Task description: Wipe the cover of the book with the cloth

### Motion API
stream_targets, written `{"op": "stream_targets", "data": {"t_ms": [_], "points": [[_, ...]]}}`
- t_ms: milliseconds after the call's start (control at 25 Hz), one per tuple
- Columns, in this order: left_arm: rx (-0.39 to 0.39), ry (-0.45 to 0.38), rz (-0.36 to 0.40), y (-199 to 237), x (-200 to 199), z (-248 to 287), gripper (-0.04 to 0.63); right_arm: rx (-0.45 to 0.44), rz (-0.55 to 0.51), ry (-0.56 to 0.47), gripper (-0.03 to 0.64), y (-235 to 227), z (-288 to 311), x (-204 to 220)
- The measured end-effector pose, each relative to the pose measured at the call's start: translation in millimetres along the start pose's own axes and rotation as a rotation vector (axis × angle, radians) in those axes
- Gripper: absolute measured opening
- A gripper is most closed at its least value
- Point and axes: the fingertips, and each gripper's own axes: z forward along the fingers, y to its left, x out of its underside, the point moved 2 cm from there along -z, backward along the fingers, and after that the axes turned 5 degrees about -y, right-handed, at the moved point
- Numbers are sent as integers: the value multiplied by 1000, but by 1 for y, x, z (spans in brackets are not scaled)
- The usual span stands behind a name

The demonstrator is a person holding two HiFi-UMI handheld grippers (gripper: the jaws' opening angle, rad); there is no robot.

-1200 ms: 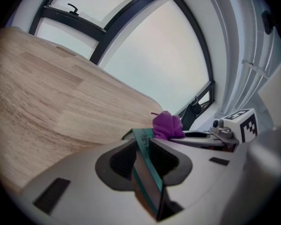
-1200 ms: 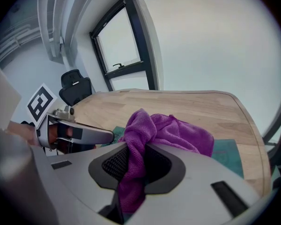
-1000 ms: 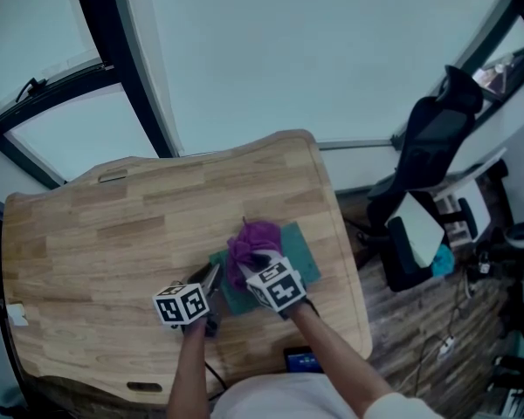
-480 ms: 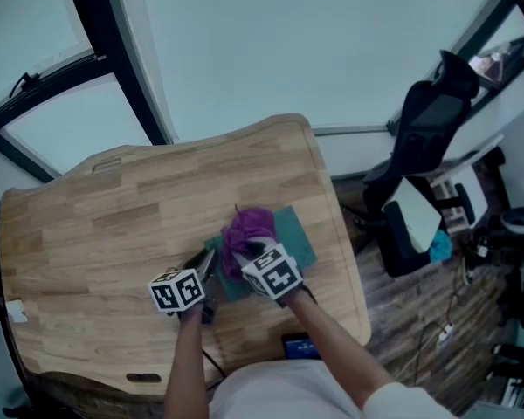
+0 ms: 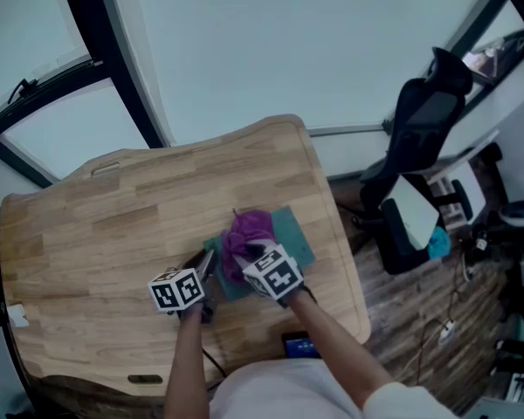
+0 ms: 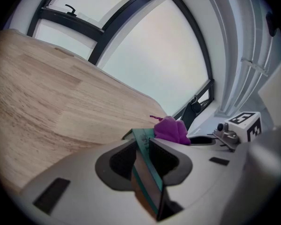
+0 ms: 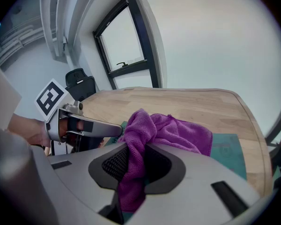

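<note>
A teal book [image 5: 293,237] lies on the wooden desk [image 5: 113,225] near its right edge. My left gripper [image 5: 208,267] is shut on the book's near-left edge; in the left gripper view its jaws [image 6: 141,146] pinch the book [image 6: 146,170] between them. A bunched purple cloth [image 5: 251,227] rests on the cover. My right gripper [image 5: 244,256] is shut on the cloth; in the right gripper view the cloth [image 7: 178,130] runs from between the jaws [image 7: 136,149] out over the teal cover [image 7: 227,149].
The desk's curved right edge [image 5: 345,260] is close to the book. Beyond it stand a black office chair [image 5: 424,112] and clutter on the floor. A small dark device [image 5: 299,347] sits by the desk's front edge. Large windows with dark frames [image 5: 131,103] lie behind the desk.
The head view has shifted a little. The right gripper with the cloth has barely moved on the cover. The left gripper keeps its hold on the book's edge.
</note>
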Motion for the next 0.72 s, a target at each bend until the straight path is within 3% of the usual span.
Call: {"op": "stream_targets", "data": {"t_ms": [720], "points": [[2,-2,0,2,-1,1,87,70,16,-6,80,-34,-26,20]]}}
